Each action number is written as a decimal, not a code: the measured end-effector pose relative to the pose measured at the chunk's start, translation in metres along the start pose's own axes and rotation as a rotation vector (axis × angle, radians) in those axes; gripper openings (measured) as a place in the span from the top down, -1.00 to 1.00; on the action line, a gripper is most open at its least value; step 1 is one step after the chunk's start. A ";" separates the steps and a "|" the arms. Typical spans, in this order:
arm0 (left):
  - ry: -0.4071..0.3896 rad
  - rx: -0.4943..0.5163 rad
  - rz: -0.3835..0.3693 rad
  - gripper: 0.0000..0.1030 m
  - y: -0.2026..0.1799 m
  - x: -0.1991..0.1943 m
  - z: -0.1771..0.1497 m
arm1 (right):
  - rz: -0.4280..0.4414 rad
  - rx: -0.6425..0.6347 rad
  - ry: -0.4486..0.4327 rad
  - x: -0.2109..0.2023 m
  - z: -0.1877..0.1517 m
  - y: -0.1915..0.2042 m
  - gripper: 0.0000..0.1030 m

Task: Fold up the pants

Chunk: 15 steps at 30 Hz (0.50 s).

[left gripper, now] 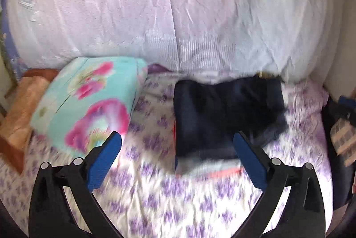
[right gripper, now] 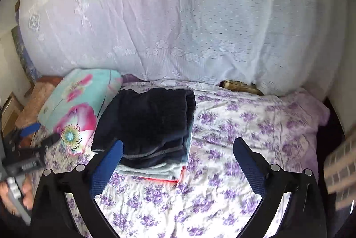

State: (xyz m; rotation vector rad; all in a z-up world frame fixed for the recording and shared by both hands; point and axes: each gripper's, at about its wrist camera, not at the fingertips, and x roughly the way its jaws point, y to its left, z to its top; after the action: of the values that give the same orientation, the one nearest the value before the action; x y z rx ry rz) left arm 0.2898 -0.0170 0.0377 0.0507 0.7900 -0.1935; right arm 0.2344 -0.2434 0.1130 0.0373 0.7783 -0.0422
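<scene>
Dark navy pants (right gripper: 151, 124) lie folded on top of a small stack of folded clothes, light blue and red layers (right gripper: 155, 173) below, on the purple-flowered bed sheet (right gripper: 244, 127). In the left wrist view the pants (left gripper: 222, 113) look blurred, with one corner lying looser at the right. My left gripper (left gripper: 178, 144) is open and empty, just in front of the stack. My right gripper (right gripper: 178, 149) is open and empty, its left finger (right gripper: 109, 162) over the stack's near left corner. The left gripper also shows at the right wrist view's left edge (right gripper: 33, 144).
A turquoise flowered pillow (right gripper: 77, 104) lies left of the stack, a brown cushion (right gripper: 33, 100) beyond it. A white lace curtain (right gripper: 178, 15) hangs behind the bed. A dark object (right gripper: 240, 85) lies at the curtain's foot. Sheet stretches to the right.
</scene>
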 end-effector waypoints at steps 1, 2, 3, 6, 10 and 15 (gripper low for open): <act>0.001 0.009 0.026 -0.90 -0.007 -0.008 -0.015 | -0.008 0.016 0.000 -0.006 -0.023 0.007 -0.93; 0.000 0.010 0.051 -0.90 -0.013 -0.017 -0.034 | -0.021 0.026 0.013 -0.008 -0.046 0.014 -0.93; 0.001 0.003 0.058 -0.90 -0.018 -0.025 -0.050 | -0.039 0.033 0.025 -0.010 -0.065 0.020 -0.93; 0.013 0.002 0.039 -0.90 -0.029 -0.046 -0.087 | -0.091 0.053 0.076 -0.012 -0.119 0.035 -0.93; 0.012 0.009 0.009 -0.90 -0.040 -0.079 -0.116 | -0.100 0.057 0.137 -0.015 -0.154 0.043 -0.93; -0.019 -0.002 0.021 -0.90 -0.041 -0.109 -0.128 | -0.103 0.064 0.125 -0.036 -0.161 0.045 -0.93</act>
State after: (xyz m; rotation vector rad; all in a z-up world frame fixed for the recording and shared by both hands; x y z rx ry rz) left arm 0.1168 -0.0252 0.0262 0.0553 0.7704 -0.1735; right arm 0.0986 -0.1895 0.0243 0.0611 0.9030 -0.1641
